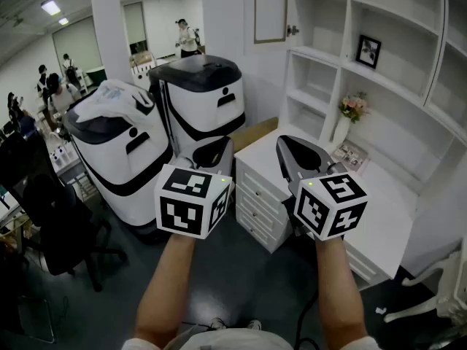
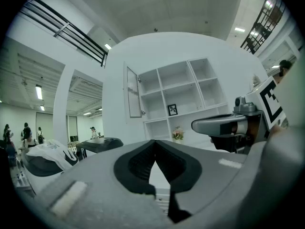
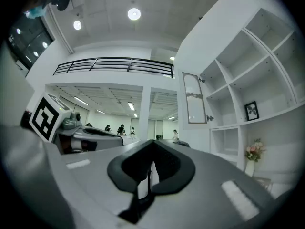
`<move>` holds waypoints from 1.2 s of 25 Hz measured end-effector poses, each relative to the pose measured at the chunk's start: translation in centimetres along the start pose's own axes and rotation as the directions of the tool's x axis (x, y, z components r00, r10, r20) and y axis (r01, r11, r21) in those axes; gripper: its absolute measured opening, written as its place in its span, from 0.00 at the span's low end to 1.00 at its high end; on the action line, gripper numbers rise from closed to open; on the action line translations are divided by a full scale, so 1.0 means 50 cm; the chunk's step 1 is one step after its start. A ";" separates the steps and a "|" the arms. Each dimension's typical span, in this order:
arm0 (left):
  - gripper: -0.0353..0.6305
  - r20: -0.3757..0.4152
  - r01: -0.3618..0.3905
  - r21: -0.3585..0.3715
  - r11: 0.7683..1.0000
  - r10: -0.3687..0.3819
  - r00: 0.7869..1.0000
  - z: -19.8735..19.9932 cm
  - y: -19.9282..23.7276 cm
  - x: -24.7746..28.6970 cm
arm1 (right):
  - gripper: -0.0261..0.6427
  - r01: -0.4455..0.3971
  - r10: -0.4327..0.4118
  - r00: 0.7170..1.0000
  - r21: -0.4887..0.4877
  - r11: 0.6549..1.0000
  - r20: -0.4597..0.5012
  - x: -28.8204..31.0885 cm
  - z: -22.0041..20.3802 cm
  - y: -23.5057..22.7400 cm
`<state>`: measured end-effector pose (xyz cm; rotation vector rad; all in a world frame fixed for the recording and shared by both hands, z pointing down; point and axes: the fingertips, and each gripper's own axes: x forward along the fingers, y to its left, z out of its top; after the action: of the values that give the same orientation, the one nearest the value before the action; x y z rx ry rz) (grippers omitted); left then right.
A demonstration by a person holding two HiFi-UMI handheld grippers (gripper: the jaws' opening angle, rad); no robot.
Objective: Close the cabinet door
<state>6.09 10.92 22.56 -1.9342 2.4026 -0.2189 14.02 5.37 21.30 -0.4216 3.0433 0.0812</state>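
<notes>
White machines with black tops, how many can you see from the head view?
2. The left machine has a white cloth on top; the right machine stands just behind it. Others may be hidden.

Your head camera looked steeply down. Both gripper cameras faced level at the shelving [image 2: 164,82] every view shared.

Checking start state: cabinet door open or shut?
Open. The cabinet door stands swung out from the shelves, leaving the compartment beside it uncovered.

2 white-and-black machines [image 1: 131,159] stand left of white drawers [image 1: 257,199]; flower vase [image 1: 349,117] and framed picture [image 1: 368,51] beyond.
</notes>
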 end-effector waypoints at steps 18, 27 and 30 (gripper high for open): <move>0.06 -0.009 -0.051 0.003 0.999 0.051 0.999 -0.001 -0.013 0.044 | 0.07 -0.044 0.044 0.999 0.024 0.999 0.024 0.019 -0.011 -0.048; 0.06 0.004 -0.047 0.010 0.999 0.047 0.999 -0.008 0.059 0.103 | 0.12 -0.035 0.035 0.999 -0.005 0.999 0.021 0.105 -0.016 -0.059; 0.06 -0.001 -0.033 0.025 0.999 0.033 0.999 -0.012 0.094 0.135 | 0.13 -0.023 0.023 1.000 -0.015 1.000 0.016 0.155 -0.021 -0.064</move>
<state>0.00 5.34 22.83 -1.8825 2.4188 -0.2474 7.41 0.13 21.62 -0.3853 3.0341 0.1072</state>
